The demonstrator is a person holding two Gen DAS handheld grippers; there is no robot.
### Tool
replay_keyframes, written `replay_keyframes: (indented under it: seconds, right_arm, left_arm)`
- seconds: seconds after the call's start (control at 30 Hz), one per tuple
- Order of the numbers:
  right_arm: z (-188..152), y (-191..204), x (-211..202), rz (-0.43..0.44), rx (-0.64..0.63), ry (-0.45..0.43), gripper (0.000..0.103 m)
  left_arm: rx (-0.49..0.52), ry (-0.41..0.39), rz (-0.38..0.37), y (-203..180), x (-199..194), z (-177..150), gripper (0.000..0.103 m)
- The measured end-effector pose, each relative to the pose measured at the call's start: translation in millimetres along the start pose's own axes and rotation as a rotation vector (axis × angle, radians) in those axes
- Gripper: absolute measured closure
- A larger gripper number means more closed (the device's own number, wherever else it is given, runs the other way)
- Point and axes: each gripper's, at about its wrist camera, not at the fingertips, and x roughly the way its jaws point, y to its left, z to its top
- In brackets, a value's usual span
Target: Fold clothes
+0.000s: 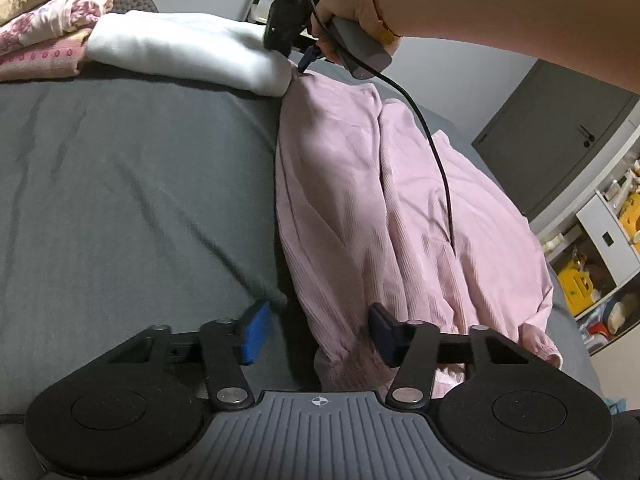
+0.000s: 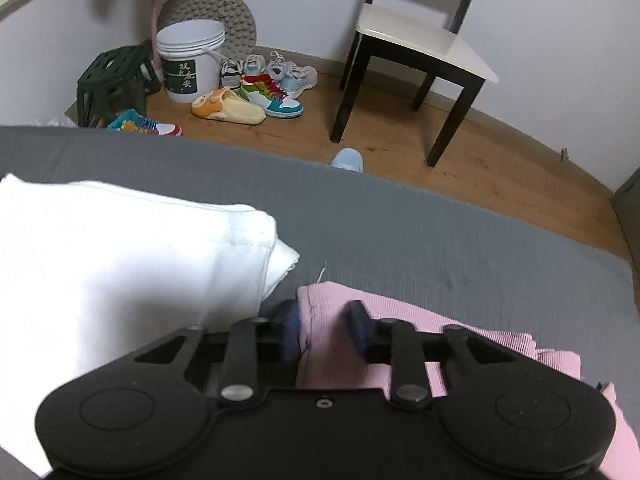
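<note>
A pink ribbed garment (image 1: pixel 360 200) lies lengthwise on the grey bed sheet (image 1: pixel 120 180). My left gripper (image 1: pixel 319 332) is open at the garment's near end, and a bunched fold of the fabric sits between its blue pads (image 1: pixel 256 330). A hand holds my right gripper (image 1: pixel 306 62) at the garment's far corner. In the right wrist view the right gripper (image 2: pixel 326 330) is partly open. The pink garment's (image 2: pixel 400 360) corner edge lies between its fingers, which are still apart.
A folded white garment (image 1: pixel 180 48) (image 2: pixel 120 272) lies just left of the far corner, touching the pink fabric. Folded floral clothes (image 1: pixel 48 28) are stacked beyond it. Past the bed edge (image 2: pixel 400 208) are a chair (image 2: pixel 420 52), a white bucket (image 2: pixel 188 64) and shoes (image 2: pixel 264 88). Shelves (image 1: pixel 600 240) stand at the right.
</note>
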Motion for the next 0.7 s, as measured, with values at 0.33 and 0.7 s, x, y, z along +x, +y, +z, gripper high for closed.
replay_keyframes:
  seconds: [0.33,0.7]
  right_arm:
    - [10,-39,-36,0.11,0.18,-0.09,0.096]
    - [26,-82,-88,0.227,0.328,-0.173,0.097]
  left_arm:
    - [-0.01,0.008,-0.022,2,-7,-9,0.095]
    - [0.065,-0.069,0.024,-2,-36,-8,0.096]
